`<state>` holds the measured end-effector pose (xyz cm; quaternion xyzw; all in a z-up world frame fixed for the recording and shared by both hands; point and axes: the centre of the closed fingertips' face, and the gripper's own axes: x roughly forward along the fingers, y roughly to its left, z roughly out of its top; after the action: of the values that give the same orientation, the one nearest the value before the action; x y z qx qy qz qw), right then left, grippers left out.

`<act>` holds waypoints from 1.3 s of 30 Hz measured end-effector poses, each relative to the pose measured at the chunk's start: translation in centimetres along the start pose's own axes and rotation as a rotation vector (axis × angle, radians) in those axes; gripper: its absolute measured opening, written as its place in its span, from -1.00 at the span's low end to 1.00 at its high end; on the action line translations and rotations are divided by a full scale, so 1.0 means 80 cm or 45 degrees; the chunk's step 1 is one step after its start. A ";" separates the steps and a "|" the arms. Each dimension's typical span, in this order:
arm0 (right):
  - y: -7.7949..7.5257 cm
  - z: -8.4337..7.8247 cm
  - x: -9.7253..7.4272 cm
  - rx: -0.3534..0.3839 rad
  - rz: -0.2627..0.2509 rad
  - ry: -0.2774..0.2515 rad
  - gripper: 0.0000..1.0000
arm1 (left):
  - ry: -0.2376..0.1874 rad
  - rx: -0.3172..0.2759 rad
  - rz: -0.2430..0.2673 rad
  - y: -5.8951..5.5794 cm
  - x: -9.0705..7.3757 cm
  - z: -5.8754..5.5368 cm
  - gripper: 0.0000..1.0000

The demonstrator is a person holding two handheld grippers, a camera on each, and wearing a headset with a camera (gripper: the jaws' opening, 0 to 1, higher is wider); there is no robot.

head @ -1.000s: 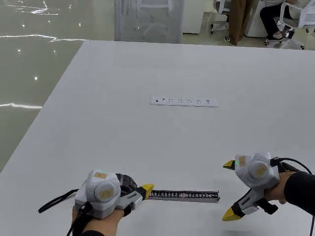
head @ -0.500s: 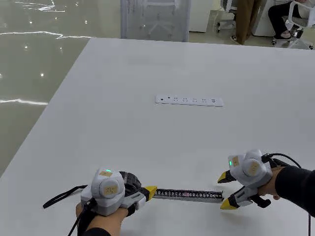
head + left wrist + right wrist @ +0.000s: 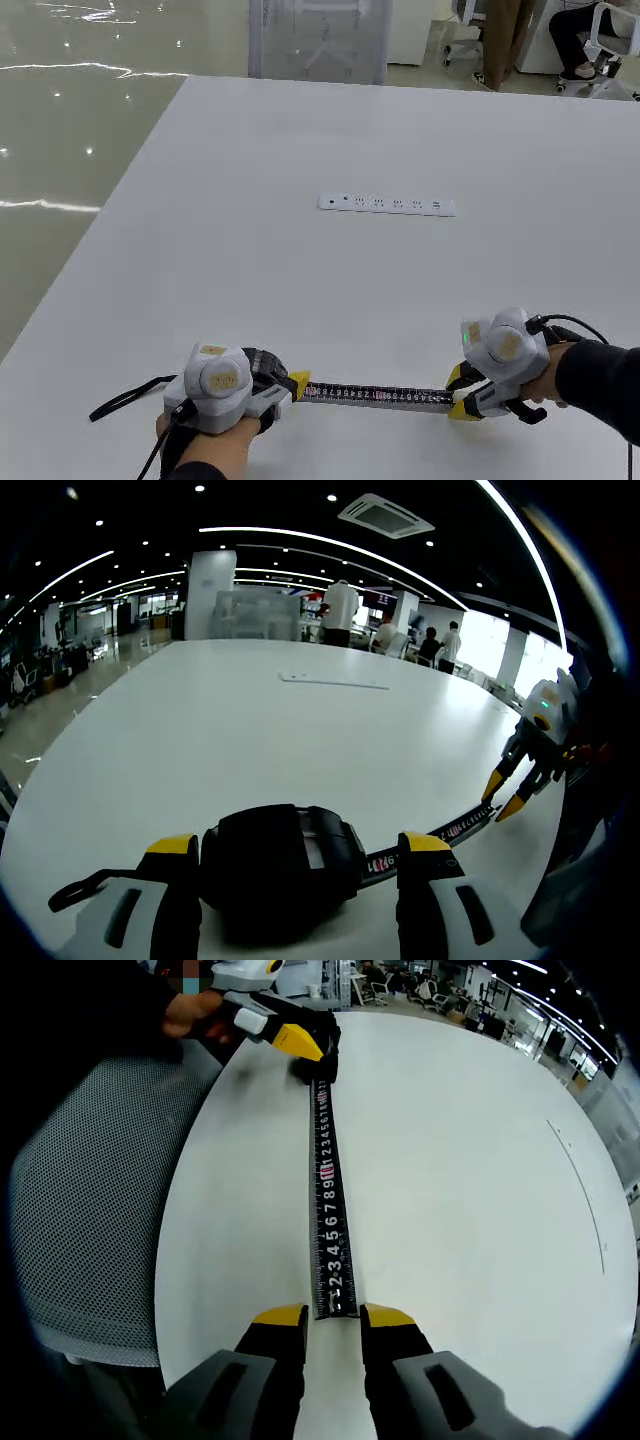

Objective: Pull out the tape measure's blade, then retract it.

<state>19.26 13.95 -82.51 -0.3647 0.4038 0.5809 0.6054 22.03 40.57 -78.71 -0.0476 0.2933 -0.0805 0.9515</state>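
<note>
The black tape measure case (image 3: 264, 370) (image 3: 280, 865) sits on the white table (image 3: 330, 290), near its front edge, with my left gripper (image 3: 282, 380) (image 3: 300, 845) shut on it. Its black blade (image 3: 375, 395) (image 3: 330, 1190) lies flat on the table, pulled out to the right. My right gripper (image 3: 460, 393) (image 3: 333, 1315) is at the blade's free end. Its yellow fingertips (image 3: 282, 1316) press in on either side of that end, shut on it. In the right gripper view the left gripper (image 3: 300, 1040) shows at the far end of the blade.
A white power strip (image 3: 387, 205) (image 3: 333, 681) lies in the middle of the table. The case's black wrist strap (image 3: 125, 400) trails off to the left. A grey mesh chair (image 3: 90, 1190) stands by the table's near edge. Office chairs and people are beyond the far edge.
My right gripper has come down and left to the blade's end, and its jaws have narrowed from wide apart to tight around it. The left gripper and case have stayed put.
</note>
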 end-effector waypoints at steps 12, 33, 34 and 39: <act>-0.001 0.001 0.004 0.011 -0.012 0.040 -0.74 | 0.007 0.000 0.018 0.006 0.000 -0.002 0.42; -0.003 0.000 0.005 0.135 -0.058 0.039 -0.76 | 0.083 0.070 0.039 0.011 0.000 -0.009 0.22; -0.003 0.000 0.005 0.138 -0.059 0.041 -0.76 | 0.084 0.075 0.042 0.011 0.000 -0.009 0.22; -0.004 0.001 0.005 0.142 -0.065 0.036 -0.76 | 0.094 0.113 0.053 0.012 0.000 -0.009 0.20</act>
<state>19.56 14.19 -82.82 -0.3488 0.4346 0.5366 0.6337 21.71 41.45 -79.46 0.0038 0.3253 -0.0754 0.9426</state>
